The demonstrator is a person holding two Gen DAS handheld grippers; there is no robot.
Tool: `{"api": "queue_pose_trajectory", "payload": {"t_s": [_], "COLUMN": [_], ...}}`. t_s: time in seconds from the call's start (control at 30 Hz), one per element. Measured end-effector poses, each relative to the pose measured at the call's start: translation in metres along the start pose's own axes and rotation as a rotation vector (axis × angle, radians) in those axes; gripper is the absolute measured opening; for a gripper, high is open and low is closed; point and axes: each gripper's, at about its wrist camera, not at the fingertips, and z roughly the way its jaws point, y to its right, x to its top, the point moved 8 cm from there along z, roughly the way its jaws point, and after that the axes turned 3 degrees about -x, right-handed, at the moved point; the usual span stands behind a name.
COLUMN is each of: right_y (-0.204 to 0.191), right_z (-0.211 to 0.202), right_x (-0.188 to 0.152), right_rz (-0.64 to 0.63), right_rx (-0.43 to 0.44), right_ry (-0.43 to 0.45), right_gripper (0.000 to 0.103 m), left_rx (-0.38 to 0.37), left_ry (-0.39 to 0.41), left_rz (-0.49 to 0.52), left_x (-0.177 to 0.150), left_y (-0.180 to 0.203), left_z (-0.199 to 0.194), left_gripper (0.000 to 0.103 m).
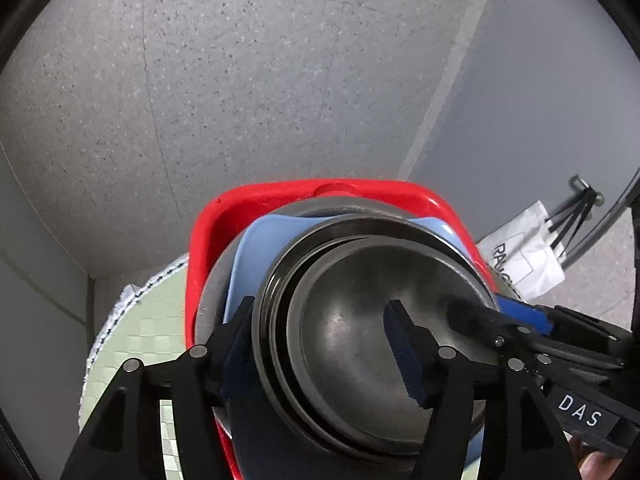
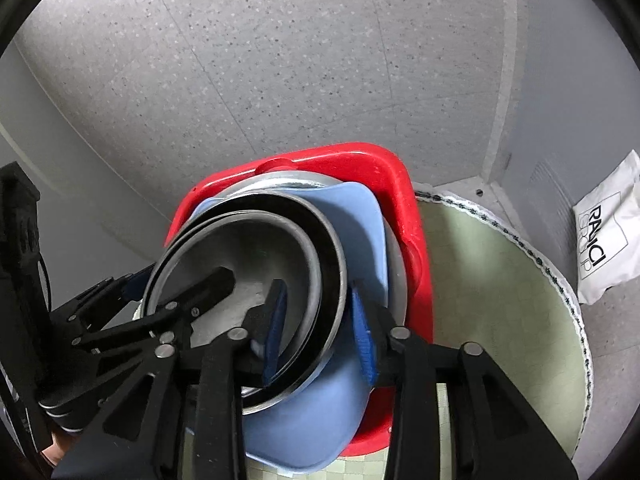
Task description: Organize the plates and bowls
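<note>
A stack of dishes is seen in a red tray (image 1: 208, 240), which rests on a round pale-green checked mat (image 2: 500, 300) with a dark stitched border; speckled grey floor (image 1: 240, 80) fills the upper half of both views. In the tray a blue plate (image 2: 360, 216) is laid over a metal plate (image 2: 288, 179), of which only a rim sliver is shown at 12 o'clock. On the blue plate 2 metal bowls are nested: the dark outer bowl (image 1: 276, 292) and, inside it, the inner steel bowl (image 1: 352, 320). The left gripper (image 1: 320, 348) is spread wide across the near wall of the 2 bowls, 1 finger outside the outer bowl at 9 o'clock and the other inside the inner bowl near its centre; firm contact cannot be told, so the grasp is left undecided. The right gripper (image 2: 320, 320) is likewise set astride the bowl rims at 3 o'clock of the stack (1 blue pad inside the inner bowl, 1 outside the outer bowl, over the blue plate), with a gap visible beside the outside pad, so the jaws are parted. A white printed bag (image 2: 608, 236) is seen on the floor at 3 o'clock of the mat
</note>
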Motion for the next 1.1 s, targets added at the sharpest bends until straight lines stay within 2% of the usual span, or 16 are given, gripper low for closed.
{"api": "queue_pose_trajectory", "payload": {"t_s": [0.13, 0.2, 0.27, 0.37, 0.57, 0.67, 0.8, 0.9, 1.1], "right_y": [0.005, 0.006, 0.009, 0.011, 0.012, 0.007, -0.002, -0.013, -0.029], "right_z": [-0.013, -0.021, -0.03, -0.044, -0.081, -0.101, -0.125, -0.144, -0.189], "right_x": [0.0, 0.0, -0.001, -0.009, -0.037, -0.053, -0.081, -0.106, -0.149], "right_rz": [0.022, 0.027, 0.024, 0.027, 0.033, 0.027, 0.016, 0.005, 0.01], "right_rx": [-0.001, -0.008, -0.033, -0.04, -0.091, -0.118, -0.16, -0.183, -0.215], "right_ry": [0.047, 0.067, 0.089, 0.104, 0.147, 0.171, 0.177, 0.185, 0.214], "right_gripper": [0.046, 0.061, 0.067, 0.069, 0.083, 0.085, 0.096, 0.097, 0.098], "left_rx": [-0.026, -0.031, -0.036, -0.032, 0.003, 0.028, 0.091, 0.124, 0.1], "left_ry": [0.023, 0.038, 0.046, 0.06, 0.107, 0.145, 0.188, 0.22, 0.259], "left_rz": [-0.043, -0.061, -0.064, -0.054, -0.024, -0.003, 0.067, 0.11, 0.153], "left_x": [-0.009, -0.014, -0.021, -0.034, -0.069, -0.088, -0.118, -0.146, -0.205], "left_y": [-0.006, -0.012, -0.015, -0.014, -0.008, 0.0, 0.011, 0.021, 0.044], "left_z": [-0.015, -0.025, -0.037, -0.057, -0.11, -0.141, -0.184, -0.217, -0.281], "left_gripper": [0.072, 0.08, 0.084, 0.089, 0.102, 0.102, 0.102, 0.102, 0.102]}}
